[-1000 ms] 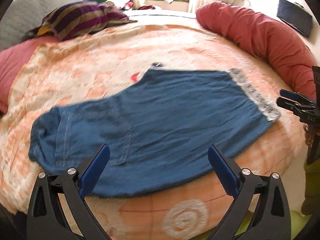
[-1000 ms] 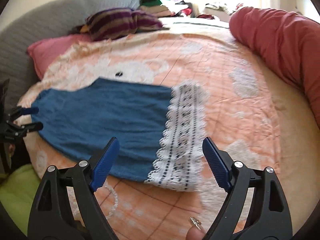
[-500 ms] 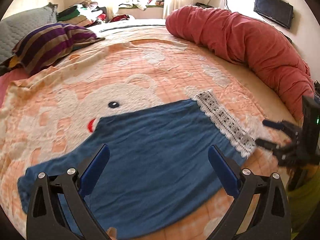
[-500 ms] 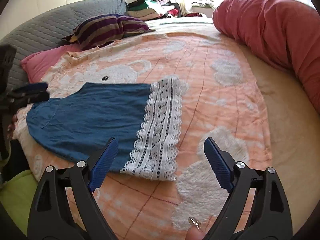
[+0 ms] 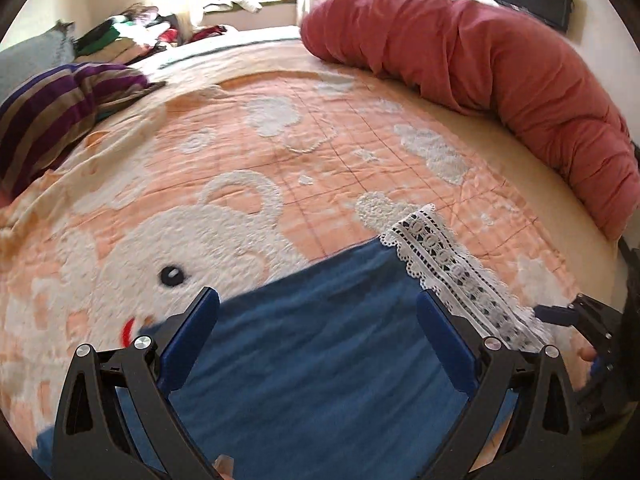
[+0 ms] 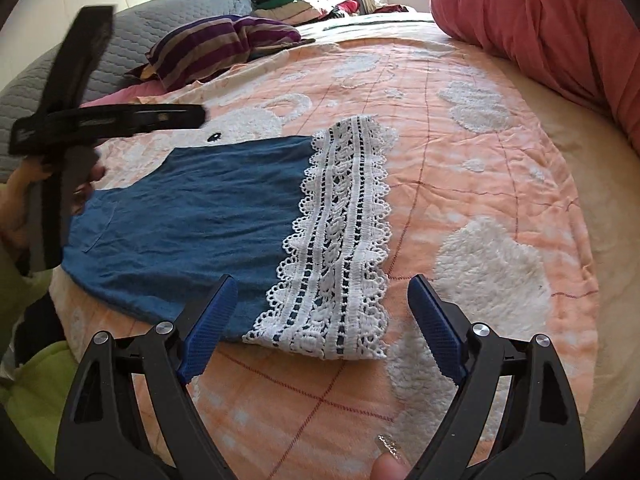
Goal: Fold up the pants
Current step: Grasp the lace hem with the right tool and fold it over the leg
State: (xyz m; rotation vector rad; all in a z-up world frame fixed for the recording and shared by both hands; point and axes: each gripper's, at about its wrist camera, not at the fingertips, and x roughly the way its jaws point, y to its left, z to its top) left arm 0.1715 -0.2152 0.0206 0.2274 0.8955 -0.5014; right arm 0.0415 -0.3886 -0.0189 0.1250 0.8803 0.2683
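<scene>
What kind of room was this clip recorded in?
Most likely a bedroom: the pants lie on a bed with a peach blanket, a striped pillow and a rolled red duvet on it.

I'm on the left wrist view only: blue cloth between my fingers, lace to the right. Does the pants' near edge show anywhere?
Observer: Yes. In the right wrist view the pants lie flat, their near edge just short of the blanket's front.
Operator: Is the right gripper holding the lace?
Observer: No. The right gripper is open, its fingers straddling the lace hem's near corner.
Operator: Anything past the waist end?
Observer: A grey quilted cushion lies behind the striped pillow.
</scene>
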